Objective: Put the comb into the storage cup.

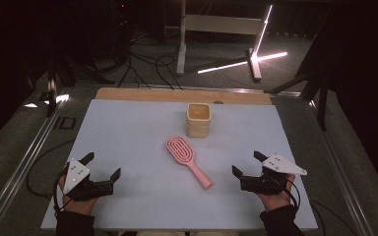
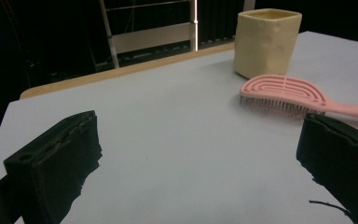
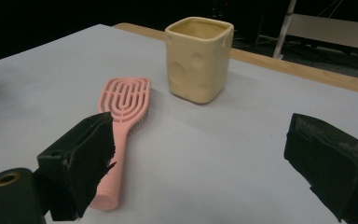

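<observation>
Both claws, left claw point(image 1: 102, 166) and right claw point(image 1: 246, 162), gape released; between them lies one pink hairbrush point(image 1: 187, 160), one yellow cup point(image 1: 199, 120) beyond.

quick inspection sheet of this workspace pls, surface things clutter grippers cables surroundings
surface: grey mat on a wooden table, edge showing at the far side
things: pink brush lying bristles down, handle toward the person; yellow cup upright just beyond it, apart
clutter: nothing seen
grippers: left gripper and right gripper both open, holding nothing, resting at the near corners
cables: one trailing from each gripper; more on the floor beyond
surroundings: dark room, white frame, bright light strips
</observation>
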The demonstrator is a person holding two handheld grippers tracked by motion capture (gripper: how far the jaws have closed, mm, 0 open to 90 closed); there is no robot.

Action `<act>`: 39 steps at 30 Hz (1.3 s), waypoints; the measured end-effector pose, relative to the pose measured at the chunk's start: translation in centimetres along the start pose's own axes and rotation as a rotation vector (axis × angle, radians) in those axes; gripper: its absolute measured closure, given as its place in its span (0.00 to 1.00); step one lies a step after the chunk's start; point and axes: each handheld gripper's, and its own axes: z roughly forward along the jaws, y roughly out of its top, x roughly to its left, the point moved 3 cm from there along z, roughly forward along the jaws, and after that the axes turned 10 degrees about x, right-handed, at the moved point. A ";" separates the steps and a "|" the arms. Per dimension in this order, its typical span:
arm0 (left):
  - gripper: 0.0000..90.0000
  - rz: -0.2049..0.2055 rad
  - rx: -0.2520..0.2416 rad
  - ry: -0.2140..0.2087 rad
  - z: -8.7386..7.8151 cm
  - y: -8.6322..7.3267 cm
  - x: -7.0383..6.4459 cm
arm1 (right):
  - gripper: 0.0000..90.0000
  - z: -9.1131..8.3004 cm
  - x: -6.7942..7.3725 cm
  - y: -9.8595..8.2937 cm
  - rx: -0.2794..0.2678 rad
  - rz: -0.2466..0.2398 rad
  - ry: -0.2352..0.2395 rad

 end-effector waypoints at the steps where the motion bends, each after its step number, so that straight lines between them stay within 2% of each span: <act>1: 0.00 -0.007 -0.003 -0.001 0.0 0.0 0.0 | 0.09 0.1 0.1 0.2 0.001 -0.003 0.002; 4: 0.00 -0.025 -0.011 -0.007 -0.1 0.0 0.1 | 0.09 0.1 0.2 0.4 0.003 0.000 0.008; 12: 0.00 -0.012 -0.013 0.008 -0.2 -0.1 0.1 | 0.09 0.8 0.7 1.5 0.032 0.013 0.030; 39: 0.00 -0.016 -0.017 0.016 -0.2 -0.2 0.1 | 0.09 3.8 3.5 4.5 0.114 -0.037 0.075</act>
